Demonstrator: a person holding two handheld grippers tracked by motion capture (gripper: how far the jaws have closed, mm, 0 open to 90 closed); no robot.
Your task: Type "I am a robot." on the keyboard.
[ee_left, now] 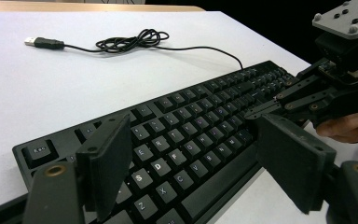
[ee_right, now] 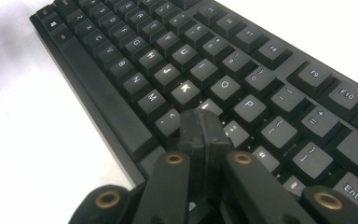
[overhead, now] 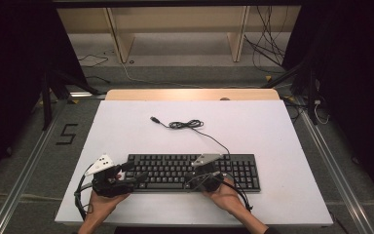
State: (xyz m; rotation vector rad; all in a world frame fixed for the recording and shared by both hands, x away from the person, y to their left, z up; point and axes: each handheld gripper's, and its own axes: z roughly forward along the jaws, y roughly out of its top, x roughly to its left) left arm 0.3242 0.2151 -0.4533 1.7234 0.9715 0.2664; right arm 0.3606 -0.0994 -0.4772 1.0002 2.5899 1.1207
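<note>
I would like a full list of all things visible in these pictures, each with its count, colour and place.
keyboard: one, black, near edge of the board, under both tools
cable: one, black, runs from the keyboard's far edge, partly coiled, plug end lying free on the board
board: one, white, covers the table
table: one, light wood, its far edge shows beyond the board
shelf: one, light wood, on the floor behind the table
marking "5": one, black, on the floor left of the table
left tool: one, black, open, above the keyboard's left end
right tool: one, black, shut, tip over the keys near K and L
hands: two, at the near edge, one on each tool
</note>
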